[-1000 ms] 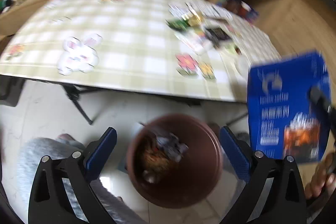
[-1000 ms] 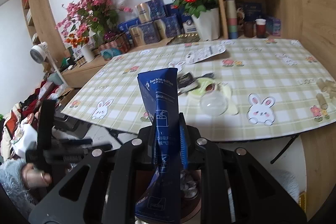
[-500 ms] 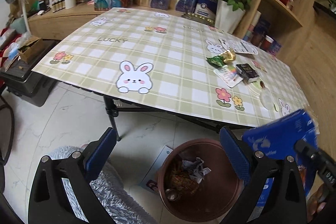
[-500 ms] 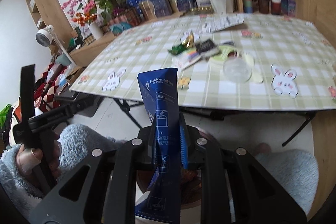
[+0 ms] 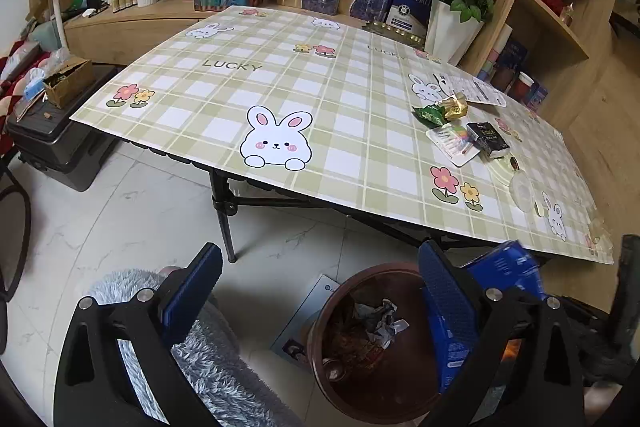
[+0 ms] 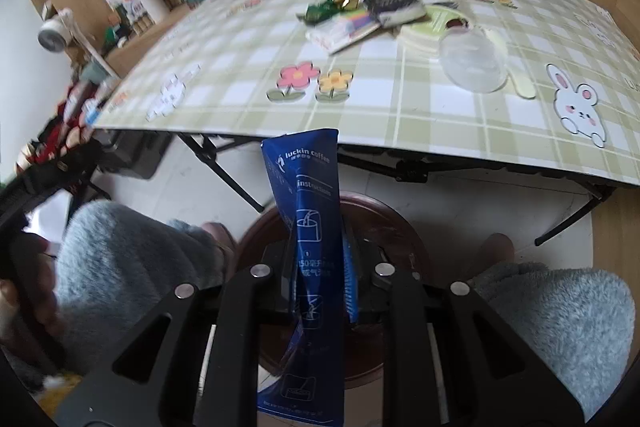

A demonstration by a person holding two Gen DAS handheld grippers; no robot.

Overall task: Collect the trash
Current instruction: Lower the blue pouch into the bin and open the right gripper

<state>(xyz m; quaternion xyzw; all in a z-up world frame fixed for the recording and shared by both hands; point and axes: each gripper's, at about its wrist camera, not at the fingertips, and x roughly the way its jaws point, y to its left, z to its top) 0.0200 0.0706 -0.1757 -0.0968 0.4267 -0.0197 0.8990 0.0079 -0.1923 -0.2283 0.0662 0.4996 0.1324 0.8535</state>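
Note:
My right gripper [image 6: 318, 267] is shut on a blue Luckin coffee packet [image 6: 310, 211], held upright over the brown trash bin [image 6: 396, 227] on the floor. In the left wrist view the packet [image 5: 508, 267] shows blurred at the bin's [image 5: 344, 383] right rim. The bin holds crumpled paper [image 5: 380, 319]. My left gripper [image 5: 316, 291] is open and empty, above the floor left of the bin. On the table lie green and gold wrappers [image 5: 440, 111], a black packet [image 5: 488, 139], a clear pack [image 5: 452, 143] and a clear plastic lid [image 6: 472, 61].
The checked table [image 5: 280, 87] stands ahead with black folding legs [image 5: 224, 203] beneath. A flat leaflet [image 5: 308, 315] lies on the floor by the bin. Fuzzy grey slippers [image 6: 132, 259] flank the bin. Shelves, boxes and a rose vase [image 5: 448, 23] stand behind.
The right gripper has lowered and tilted down, bringing the blue packet over the bin. The left gripper has risen and pulled back to the left, away from the bin.

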